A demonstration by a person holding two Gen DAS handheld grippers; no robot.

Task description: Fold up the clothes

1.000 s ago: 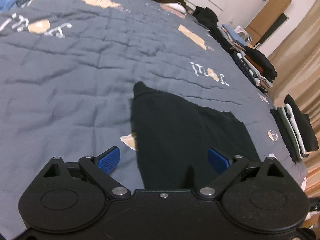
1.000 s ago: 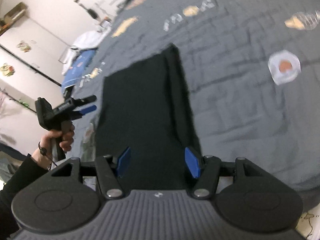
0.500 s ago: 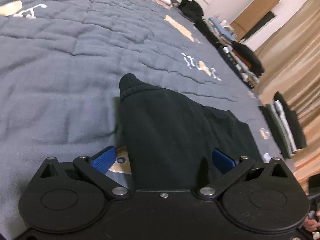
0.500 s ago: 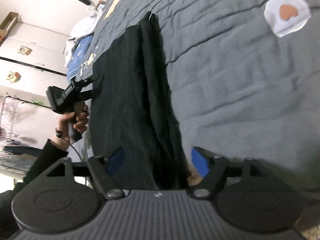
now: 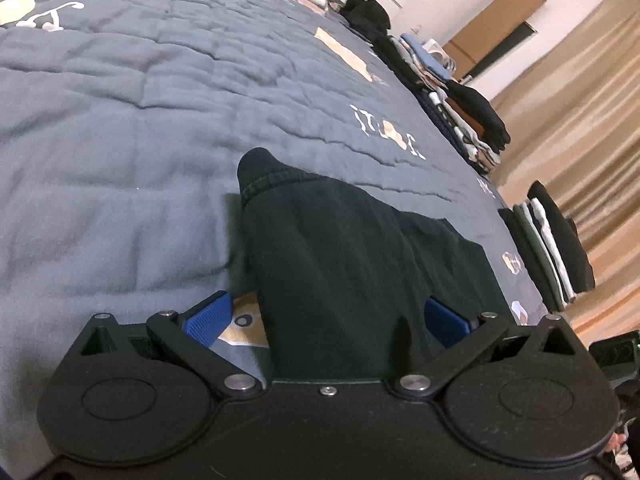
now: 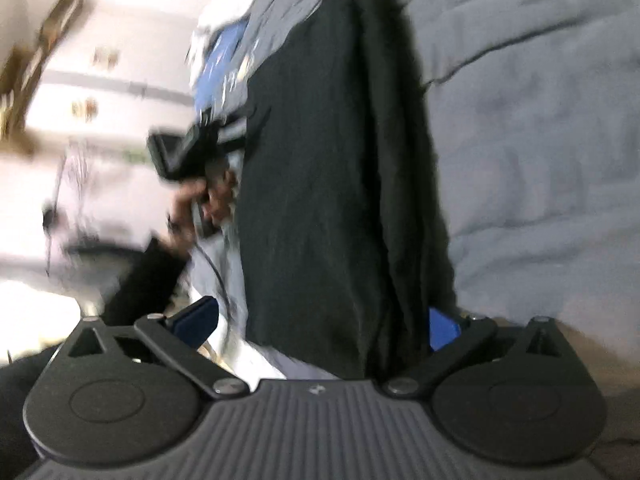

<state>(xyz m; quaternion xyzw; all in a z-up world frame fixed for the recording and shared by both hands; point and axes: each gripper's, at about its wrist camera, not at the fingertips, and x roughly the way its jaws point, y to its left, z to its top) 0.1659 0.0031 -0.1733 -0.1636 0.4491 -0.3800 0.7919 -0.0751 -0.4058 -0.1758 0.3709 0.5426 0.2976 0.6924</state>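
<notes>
Black garment (image 5: 360, 272), 1 only, lies between both wide-spread hand-held grippers, left (image 5: 326, 318) and right (image 6: 320, 324).

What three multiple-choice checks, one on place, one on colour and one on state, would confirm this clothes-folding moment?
1. Where does the black fabric garment lie?
A. on the grey quilted bedspread
B. on a wooden chair
C. in a basket

2. What colour are the pads on the left gripper?
A. red
B. blue
C. white

3. How do the jaws of the right gripper stand?
A. clamped flat together
B. spread wide, with the garment's near edge between them
C. shut on a hanger

Key: 1 A, the garment is spread flat on the bedspread; 2 B, both pads show blue; 3 B, the blue pads sit far apart either side of the cloth.
</notes>
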